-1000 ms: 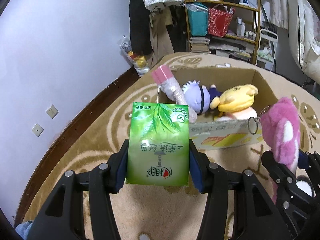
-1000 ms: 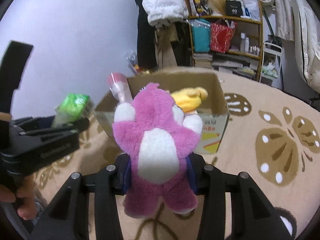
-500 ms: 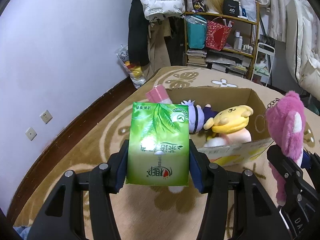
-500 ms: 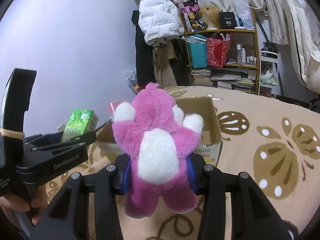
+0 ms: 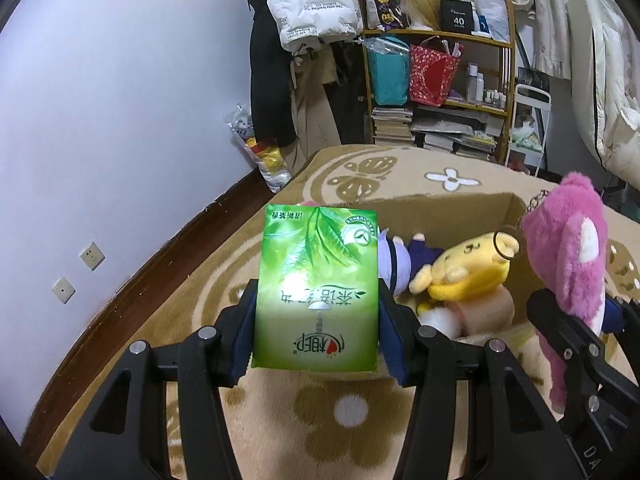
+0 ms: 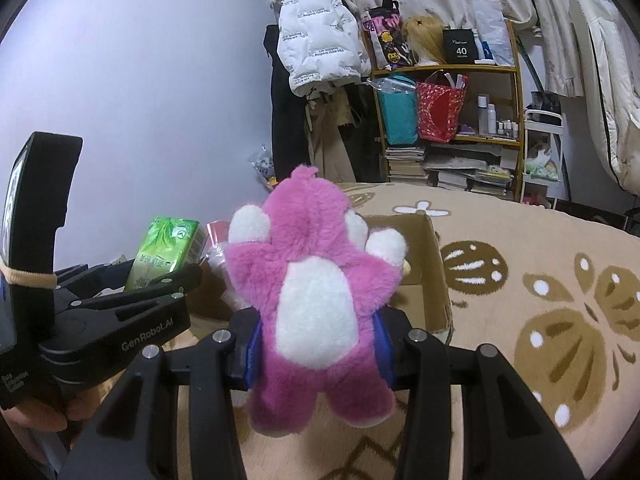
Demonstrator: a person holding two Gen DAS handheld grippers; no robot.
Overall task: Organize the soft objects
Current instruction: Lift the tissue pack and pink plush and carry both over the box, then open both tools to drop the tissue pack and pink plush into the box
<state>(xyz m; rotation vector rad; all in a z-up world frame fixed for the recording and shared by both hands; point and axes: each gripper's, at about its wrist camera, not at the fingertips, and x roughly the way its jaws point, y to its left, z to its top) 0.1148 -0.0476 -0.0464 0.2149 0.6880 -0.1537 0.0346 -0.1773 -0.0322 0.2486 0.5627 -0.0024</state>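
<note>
Both grippers are rising above the cardboard box (image 5: pixel 448 204), left gripper (image 5: pixel 318 312) clamping the green tissue pack (image 5: pixel 318 292), right gripper (image 6: pixel 318 344) squeezing the pink plush (image 6: pixel 316 292).

Patterned rug (image 5: pixel 362 416); shelf unit (image 6: pixel 448 68) w/ books, bags; white puffer jacket (image 6: pixel 320 32) hanging by wall.

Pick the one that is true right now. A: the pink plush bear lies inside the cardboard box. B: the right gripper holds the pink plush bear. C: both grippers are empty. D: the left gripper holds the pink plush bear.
B: the pink plush bear is clamped between the fingers of the right gripper, while the left gripper holds the green tissue pack.
</note>
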